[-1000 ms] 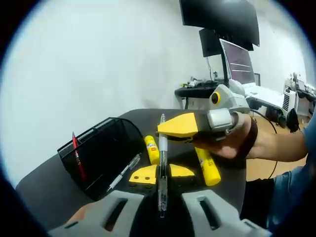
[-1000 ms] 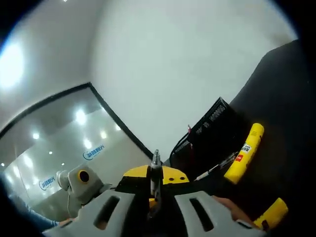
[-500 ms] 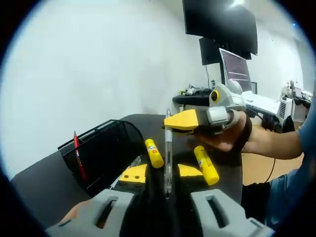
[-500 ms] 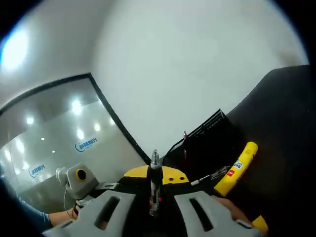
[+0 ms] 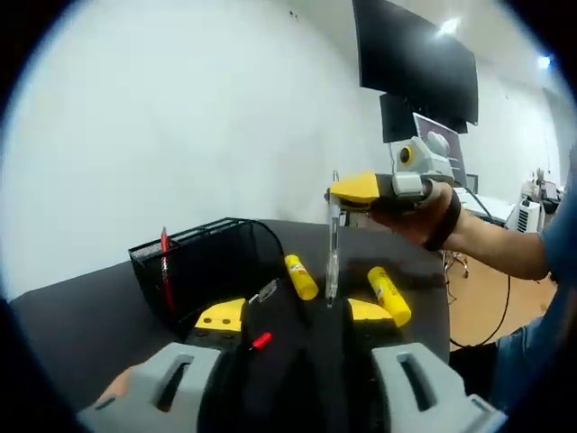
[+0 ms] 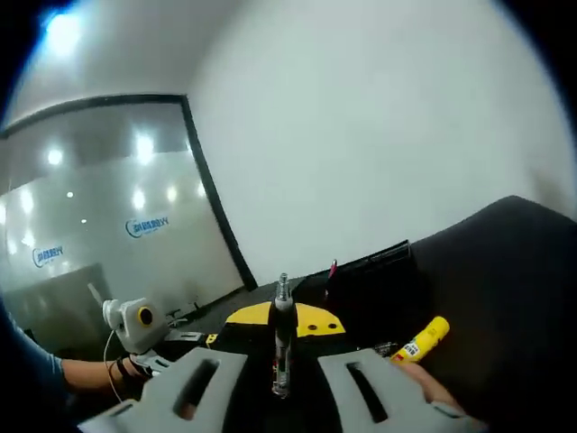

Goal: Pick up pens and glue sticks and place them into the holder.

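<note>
My left gripper stands open over the dark table, its yellow pads wide apart. A small red tip shows between them; what it belongs to I cannot tell. My right gripper, held by a hand, is shut on a clear pen that hangs upright in the air above the table. In the right gripper view the same pen stands between the shut jaws. The black mesh holder holds a red pen. Two yellow glue sticks lie on the table.
Another pen lies by the holder's foot. A monitor and a desk stand at the back right. In the right gripper view the holder, one glue stick and my left gripper lie below a white wall.
My left gripper has opened and let go of the clear pen. The right gripper has lifted the pen up and away to the right, still shut on it.
</note>
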`<state>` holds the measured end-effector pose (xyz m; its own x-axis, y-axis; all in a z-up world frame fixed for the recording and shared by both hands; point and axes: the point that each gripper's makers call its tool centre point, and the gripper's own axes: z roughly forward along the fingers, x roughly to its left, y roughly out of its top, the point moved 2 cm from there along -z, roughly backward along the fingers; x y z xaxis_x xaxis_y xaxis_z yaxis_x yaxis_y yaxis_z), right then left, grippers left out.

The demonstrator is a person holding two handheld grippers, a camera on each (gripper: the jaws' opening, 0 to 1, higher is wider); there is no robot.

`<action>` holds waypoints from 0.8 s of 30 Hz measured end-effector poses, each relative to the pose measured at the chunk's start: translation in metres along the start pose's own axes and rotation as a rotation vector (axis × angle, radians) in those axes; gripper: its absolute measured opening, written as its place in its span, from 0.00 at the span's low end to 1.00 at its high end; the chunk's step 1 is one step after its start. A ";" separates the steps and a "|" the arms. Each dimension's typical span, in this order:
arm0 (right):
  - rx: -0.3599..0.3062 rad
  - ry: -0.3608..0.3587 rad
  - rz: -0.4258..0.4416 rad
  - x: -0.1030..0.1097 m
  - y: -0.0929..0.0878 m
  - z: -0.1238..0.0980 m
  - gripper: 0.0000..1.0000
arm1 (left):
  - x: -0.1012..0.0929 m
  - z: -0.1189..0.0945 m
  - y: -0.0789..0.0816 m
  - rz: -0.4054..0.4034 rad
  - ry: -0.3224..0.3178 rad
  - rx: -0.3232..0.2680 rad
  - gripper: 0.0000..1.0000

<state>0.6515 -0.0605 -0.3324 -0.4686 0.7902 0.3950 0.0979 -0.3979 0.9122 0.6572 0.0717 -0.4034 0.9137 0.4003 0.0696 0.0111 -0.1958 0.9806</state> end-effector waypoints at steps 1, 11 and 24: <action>0.003 0.002 -0.009 -0.002 0.003 0.002 0.05 | 0.000 -0.002 -0.002 -0.005 -0.004 -0.009 0.38; -0.004 0.023 -0.060 -0.001 0.031 0.010 0.05 | 0.004 -0.020 -0.025 -0.062 0.027 -0.053 0.59; -0.003 0.015 -0.128 0.000 0.062 0.032 0.05 | 0.025 -0.037 -0.042 -0.133 0.073 -0.124 0.71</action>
<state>0.6861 -0.0704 -0.2724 -0.4900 0.8278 0.2733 0.0335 -0.2954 0.9548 0.6649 0.1232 -0.4362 0.8755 0.4802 -0.0538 0.0760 -0.0269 0.9967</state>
